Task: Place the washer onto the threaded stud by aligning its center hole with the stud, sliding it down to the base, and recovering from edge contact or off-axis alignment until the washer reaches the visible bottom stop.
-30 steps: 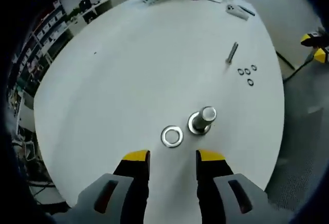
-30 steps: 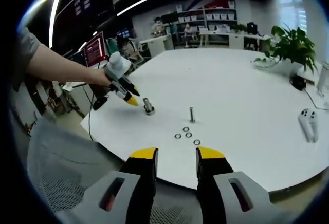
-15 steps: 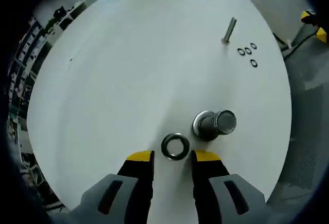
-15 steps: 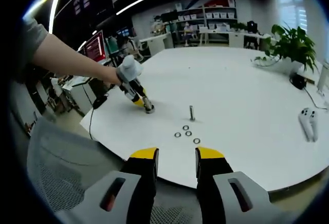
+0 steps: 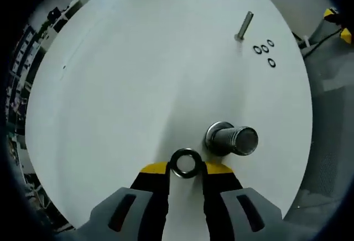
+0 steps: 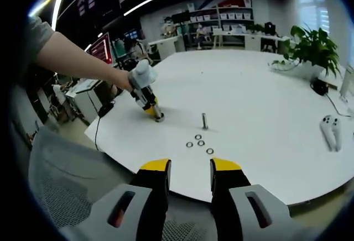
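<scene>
No readable labels. Left gripper [image 5: 185, 168] jaws were narrow, bracketing the washer [image 5: 185, 163] flat on the table [image 5: 138, 69] beside the threaded stud [image 5: 232, 139]; grip unclear. Right gripper [image 6: 189, 166] hung part-open off the table edge, holding nothing.

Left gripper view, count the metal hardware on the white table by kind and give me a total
Large washer, between the left gripper jaws: 1
Small washers: 4
Thick threaded stud: 1
Thin bolt, standing by the small washers: 1
Total: 7
</scene>
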Demonstrator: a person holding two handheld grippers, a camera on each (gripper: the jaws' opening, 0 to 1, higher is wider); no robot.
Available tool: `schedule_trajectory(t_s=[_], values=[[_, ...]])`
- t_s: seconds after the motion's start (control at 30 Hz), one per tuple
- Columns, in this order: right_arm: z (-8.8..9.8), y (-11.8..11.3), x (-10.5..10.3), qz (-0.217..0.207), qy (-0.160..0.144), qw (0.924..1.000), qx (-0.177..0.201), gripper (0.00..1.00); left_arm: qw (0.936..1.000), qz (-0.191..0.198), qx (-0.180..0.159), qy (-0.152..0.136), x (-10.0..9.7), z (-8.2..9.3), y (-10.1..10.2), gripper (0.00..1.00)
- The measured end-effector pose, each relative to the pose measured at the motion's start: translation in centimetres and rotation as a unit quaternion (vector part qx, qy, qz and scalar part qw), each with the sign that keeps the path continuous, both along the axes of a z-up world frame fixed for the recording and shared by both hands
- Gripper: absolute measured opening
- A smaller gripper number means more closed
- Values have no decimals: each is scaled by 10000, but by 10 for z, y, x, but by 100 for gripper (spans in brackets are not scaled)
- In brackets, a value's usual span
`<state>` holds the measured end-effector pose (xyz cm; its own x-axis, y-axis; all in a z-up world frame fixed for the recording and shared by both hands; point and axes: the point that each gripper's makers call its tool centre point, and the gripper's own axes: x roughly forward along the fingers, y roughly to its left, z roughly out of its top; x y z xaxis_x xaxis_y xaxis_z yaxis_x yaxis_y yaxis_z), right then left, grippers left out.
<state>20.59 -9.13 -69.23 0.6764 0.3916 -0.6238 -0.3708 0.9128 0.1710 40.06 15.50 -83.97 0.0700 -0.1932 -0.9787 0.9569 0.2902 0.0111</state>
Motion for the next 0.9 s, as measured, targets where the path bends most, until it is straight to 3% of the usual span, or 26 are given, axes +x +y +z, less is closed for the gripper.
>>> schedule_trajectory(t_s=[0.2, 0.37, 0.5, 0.63, 0.9], values=[[-1, 0, -1, 13, 11, 10000, -23, 31, 9998, -124, 165, 68, -10, -1, 9, 20], [-1, -1, 0, -17, 6, 10000, -46, 31, 9989, -269, 350, 132, -38, 2, 18, 20], [-2, -1, -1, -9, 28, 10000, -77, 30, 9984, -233, 474, 203, -41, 2, 32, 20], [-2, -1, -1, 0, 50, 9999, -87, 30, 9991, 31, 391, 160, -39, 0, 32, 21], [-3, 0, -2, 6, 67, 9999, -101, 30, 9988, 7, 462, 175, -36, -1, 32, 22]])
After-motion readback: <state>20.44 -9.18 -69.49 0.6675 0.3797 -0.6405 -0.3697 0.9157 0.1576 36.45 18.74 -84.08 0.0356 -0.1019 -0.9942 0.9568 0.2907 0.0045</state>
